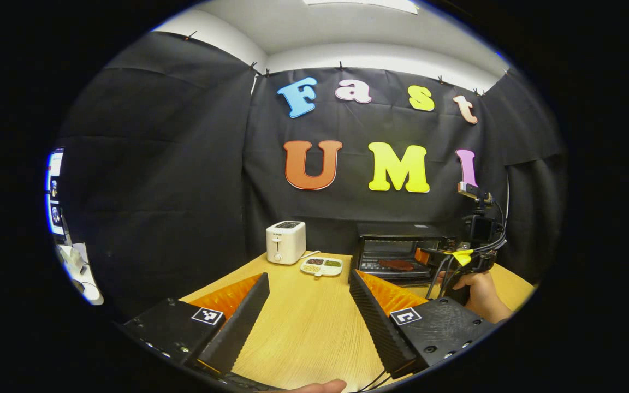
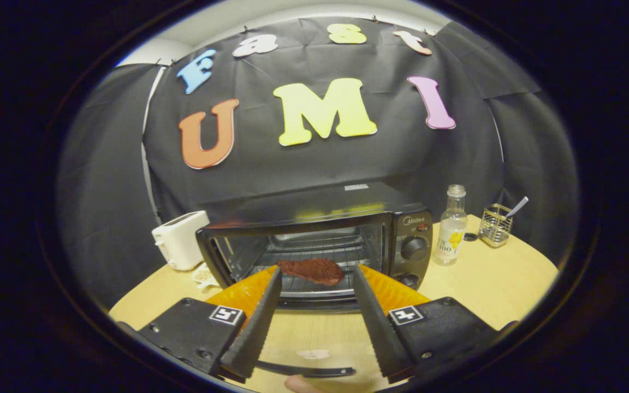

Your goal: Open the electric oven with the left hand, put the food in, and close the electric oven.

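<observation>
- Left gripper view: our left gripper [image 1: 308,297] is hovering released, fingers spread wide with nothing between them, and bare wooden table [image 1: 303,327] is lying open ahead of it.
- Farther on, we are seeing a white toaster [image 1: 285,242] near the table's back edge, a small divided dish [image 1: 321,266] just beside it, and the electric oven [image 1: 399,252] to the right, its door down.
- A hand [image 1: 478,295] is holding the right gripper [image 1: 445,256] at the oven's front right corner.
- Right gripper view: our right gripper [image 2: 314,284] is sitting unclenched, gripping nothing, its fingertips close to the oven's [image 2: 320,240] open mouth.
- The food [image 2: 311,270], a reddish-brown slab, is resting on the rack just inside the front edge, between and beyond the fingertips; we cannot tell whether they are touching it.
- Right of the oven, a bottle [image 2: 451,225] is standing just beside it, a wire holder [image 2: 496,224] sits farther off, and open tabletop [image 2: 489,278] is stretching toward the rim.
</observation>
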Tool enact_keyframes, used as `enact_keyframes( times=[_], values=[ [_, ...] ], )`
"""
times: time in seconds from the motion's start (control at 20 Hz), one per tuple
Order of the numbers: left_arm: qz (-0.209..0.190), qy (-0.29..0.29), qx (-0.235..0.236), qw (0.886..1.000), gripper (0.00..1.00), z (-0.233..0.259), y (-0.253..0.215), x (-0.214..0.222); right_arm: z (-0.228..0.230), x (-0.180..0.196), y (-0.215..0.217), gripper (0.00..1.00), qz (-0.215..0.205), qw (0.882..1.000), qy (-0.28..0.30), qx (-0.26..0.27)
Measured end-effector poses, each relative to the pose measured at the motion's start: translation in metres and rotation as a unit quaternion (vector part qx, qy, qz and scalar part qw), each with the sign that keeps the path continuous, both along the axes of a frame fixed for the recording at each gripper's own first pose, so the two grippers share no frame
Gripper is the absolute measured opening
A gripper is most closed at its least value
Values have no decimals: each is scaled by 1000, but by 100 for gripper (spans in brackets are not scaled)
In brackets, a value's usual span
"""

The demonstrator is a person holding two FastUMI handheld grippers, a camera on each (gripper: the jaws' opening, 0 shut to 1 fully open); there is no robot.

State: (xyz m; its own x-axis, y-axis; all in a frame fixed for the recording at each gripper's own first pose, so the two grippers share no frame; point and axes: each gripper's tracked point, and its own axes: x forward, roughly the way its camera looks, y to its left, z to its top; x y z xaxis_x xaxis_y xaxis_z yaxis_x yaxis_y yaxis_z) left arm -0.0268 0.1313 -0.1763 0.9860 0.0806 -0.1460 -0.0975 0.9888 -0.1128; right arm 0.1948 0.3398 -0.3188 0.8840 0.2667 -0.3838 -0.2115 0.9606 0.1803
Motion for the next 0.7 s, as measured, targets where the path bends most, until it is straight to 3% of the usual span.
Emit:
enact_keyframes(
  times=[0.05,0.15,0.45,0.6,0.7],
  values=[
    [-3,2,0,1000,95,-1,-3,0,3,-10,-5,93,6,1000,-3,-1],
    [-3,4,3,1000,95,-4,-5,-1,13,-26,-18,98,9,1000,-12,-2],
    [-18,25,12,999,95,-32,-29,15,54,-65,-69,98,12,998,-58,-27],
    [-46,35,-3,998,95,-48,-58,31,86,-75,-115,98,-23,994,-98,-42],
    [-70,41,-9,997,95,-60,-81,47,107,-83,-137,99,-39,993,-110,-26]
  ],
)
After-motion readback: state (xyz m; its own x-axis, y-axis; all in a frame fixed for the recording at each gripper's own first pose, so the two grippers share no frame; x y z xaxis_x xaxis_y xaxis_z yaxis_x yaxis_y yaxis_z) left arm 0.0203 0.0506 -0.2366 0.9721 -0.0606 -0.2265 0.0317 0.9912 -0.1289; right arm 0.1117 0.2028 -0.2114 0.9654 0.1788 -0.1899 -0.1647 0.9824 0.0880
